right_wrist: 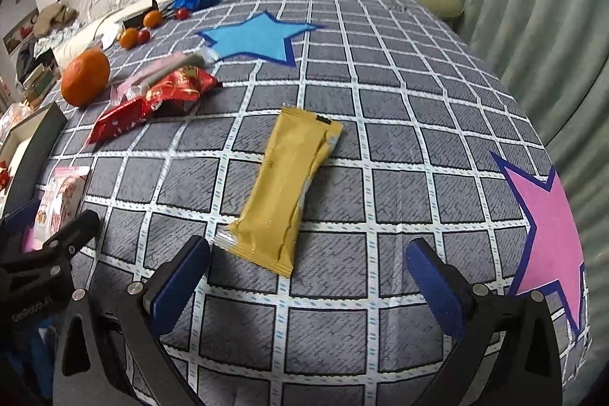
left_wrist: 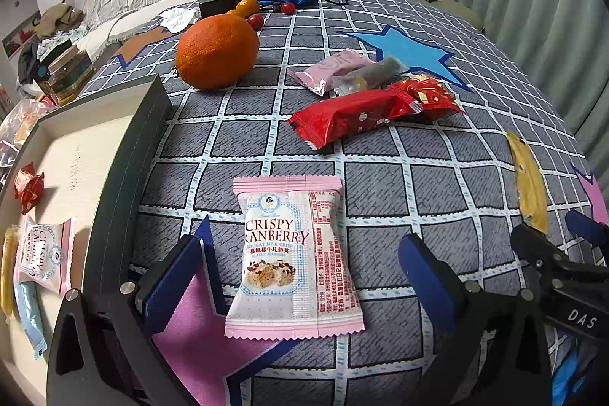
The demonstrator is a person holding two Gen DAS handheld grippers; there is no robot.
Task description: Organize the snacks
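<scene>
In the box (left_wrist: 95,147) at far left lay approx. four snacks already: a red candy (left_wrist: 28,186), a pink pack, a yellow one, a blue one. Left on the table (left_wrist: 437,185): the pink cranberry pack (left_wrist: 293,257), the yellow bar (right_wrist: 285,189), a red bar (left_wrist: 348,117) w/ a small pile beyond it. So roughly half done. Left tongs (left_wrist: 300,273) pointed steeply down, jaws spread wide either side of the cranberry pack, not pressing it. Right tongs (right_wrist: 308,276) likewise released, w/ the near end of the yellow bar between the tips.
</scene>
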